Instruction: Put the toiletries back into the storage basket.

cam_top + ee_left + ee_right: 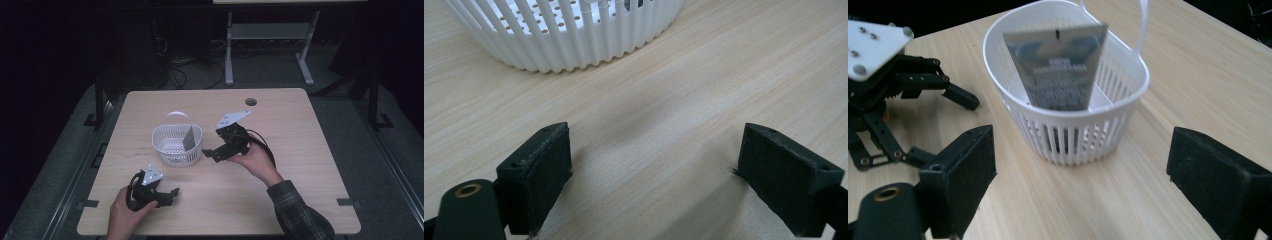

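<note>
Both tools, left (172, 192) and right (206, 153), sit wide open and empty beside the white basket (177, 145) holding a silver packet (190, 137) on the bench (300, 150)

Dim surroundings, evenly lit tabletop, soft close-up focus.

In the high view we see the table (300, 150) lit from above while the floor and background around it sink into near black; the picture is slightly soft and grainy, and shadows under the left gripper (167, 192) and right gripper (210, 154) are faint. In the left gripper view the wood between the jaws is bright and fairly sharp, with soft shadows spreading from each jaw, and the jaws themselves blur at the bottom edge. In the right gripper view the silvery packet (1058, 67) in the white basket (1073, 135) ahead of the jaws shows dull glare and blurred print.
</note>
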Demonstrator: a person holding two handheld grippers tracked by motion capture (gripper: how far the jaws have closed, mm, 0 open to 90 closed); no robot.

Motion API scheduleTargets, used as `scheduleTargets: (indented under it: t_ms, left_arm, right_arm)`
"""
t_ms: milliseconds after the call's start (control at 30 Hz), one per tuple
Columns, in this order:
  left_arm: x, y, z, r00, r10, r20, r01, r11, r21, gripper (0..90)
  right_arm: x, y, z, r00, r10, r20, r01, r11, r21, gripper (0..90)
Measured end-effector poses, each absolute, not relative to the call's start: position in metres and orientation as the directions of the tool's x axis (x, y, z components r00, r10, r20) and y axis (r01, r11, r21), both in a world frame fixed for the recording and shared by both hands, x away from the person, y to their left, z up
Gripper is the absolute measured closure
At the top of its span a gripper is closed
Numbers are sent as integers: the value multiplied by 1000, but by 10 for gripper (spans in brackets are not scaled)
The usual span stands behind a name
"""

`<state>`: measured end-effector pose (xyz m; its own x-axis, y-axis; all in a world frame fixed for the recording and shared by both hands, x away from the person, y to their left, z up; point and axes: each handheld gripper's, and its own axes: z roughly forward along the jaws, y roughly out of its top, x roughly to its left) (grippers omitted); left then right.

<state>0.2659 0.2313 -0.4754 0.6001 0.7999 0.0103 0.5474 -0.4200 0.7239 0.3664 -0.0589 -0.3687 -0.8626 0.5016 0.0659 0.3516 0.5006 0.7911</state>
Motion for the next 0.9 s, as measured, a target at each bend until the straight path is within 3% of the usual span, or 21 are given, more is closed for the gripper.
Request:
scheduleTargets:
  t_ms: [900]
  left_arm:
    - [266, 231, -476, 598, 801, 7, 547, -415, 727, 128]
  right_arm:
    - [316, -170, -407, -735, 673, 82, 441, 383, 811, 108]
